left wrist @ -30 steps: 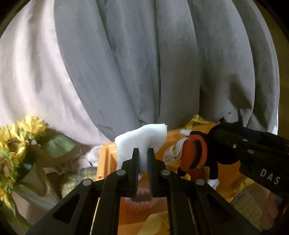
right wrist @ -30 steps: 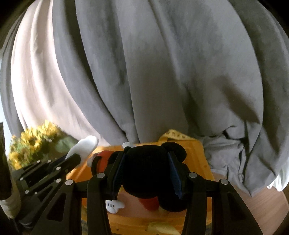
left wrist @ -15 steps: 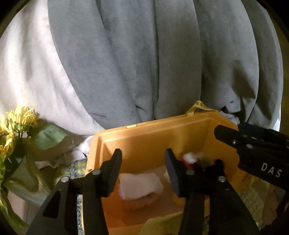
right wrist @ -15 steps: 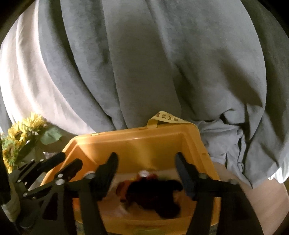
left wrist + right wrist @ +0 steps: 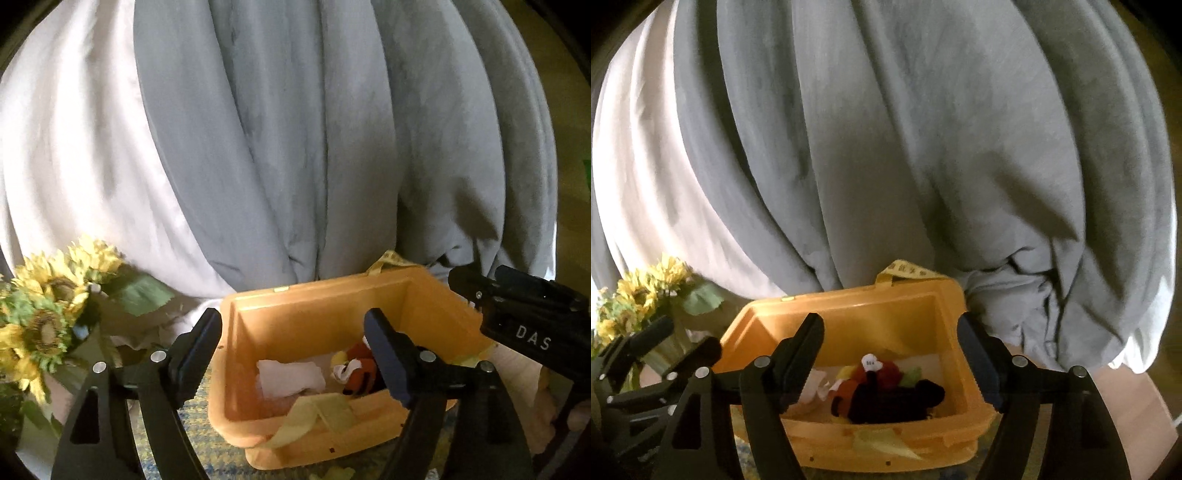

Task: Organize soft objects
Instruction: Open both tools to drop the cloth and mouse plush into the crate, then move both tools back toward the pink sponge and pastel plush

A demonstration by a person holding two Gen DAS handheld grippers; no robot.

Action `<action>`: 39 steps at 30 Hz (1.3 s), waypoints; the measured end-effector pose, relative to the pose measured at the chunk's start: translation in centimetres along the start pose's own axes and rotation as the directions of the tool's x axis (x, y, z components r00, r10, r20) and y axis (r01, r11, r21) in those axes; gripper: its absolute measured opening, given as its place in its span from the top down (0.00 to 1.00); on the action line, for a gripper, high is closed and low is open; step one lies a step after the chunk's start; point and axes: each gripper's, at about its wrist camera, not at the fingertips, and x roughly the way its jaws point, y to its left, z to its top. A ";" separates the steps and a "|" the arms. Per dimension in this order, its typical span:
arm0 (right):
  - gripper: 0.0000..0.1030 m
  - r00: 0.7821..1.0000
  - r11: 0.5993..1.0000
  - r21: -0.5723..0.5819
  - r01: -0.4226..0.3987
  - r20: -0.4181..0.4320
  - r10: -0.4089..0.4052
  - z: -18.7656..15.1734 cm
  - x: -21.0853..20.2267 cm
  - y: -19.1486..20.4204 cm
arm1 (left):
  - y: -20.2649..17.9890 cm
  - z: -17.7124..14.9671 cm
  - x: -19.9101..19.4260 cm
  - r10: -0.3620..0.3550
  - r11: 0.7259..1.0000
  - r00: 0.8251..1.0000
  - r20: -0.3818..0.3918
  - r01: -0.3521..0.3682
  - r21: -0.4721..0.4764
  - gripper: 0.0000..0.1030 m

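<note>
An orange plastic bin (image 5: 295, 291) stands in front of both grippers. A white soft piece (image 5: 291, 376) lies on its floor, and beside it a black, red and white mouse plush (image 5: 360, 371). My left gripper (image 5: 292, 315) hovers over the bin's near left side, jaws opening, with nothing between the pads. In the right wrist view the bin (image 5: 849, 295) holds the plush (image 5: 894, 398), and the white piece (image 5: 812, 387) shows behind the left finger. My right gripper (image 5: 890, 319) hangs above the plush, jaws opening, without touching it.
Grey curtains (image 5: 314, 147) and a white curtain (image 5: 66, 147) hang close behind the bin. Sunflowers (image 5: 48, 317) stand at the left. A yellow strap (image 5: 314, 417) drapes over the bin's near rim. A patterned mat (image 5: 177, 443) lies underneath, with wooden floor (image 5: 1137, 398) at the right.
Both grippers opened and let go. The white piece and the mouse plush dropped into the orange bin, and both grippers pulled back and rose a little.
</note>
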 end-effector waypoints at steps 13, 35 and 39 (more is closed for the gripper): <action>0.26 0.993 0.997 -0.015 0.074 0.095 -0.072 -0.2 -7.3 -0.5 | -0.7 -1.6 -6.6 0.020 1.000 0.999 0.031 -0.020 -0.003 0.20; 0.21 0.990 0.991 -0.010 0.134 0.032 -0.134 -5.7 -13.7 -0.4 | -1.7 -6.5 -12.4 -0.018 1.000 0.999 -0.032 0.019 0.009 0.20; 0.21 0.991 0.991 0.000 0.136 0.010 -0.136 -6.7 -14.5 -0.4 | -1.8 -7.3 -12.9 -0.035 0.999 0.998 -0.054 0.036 0.015 0.20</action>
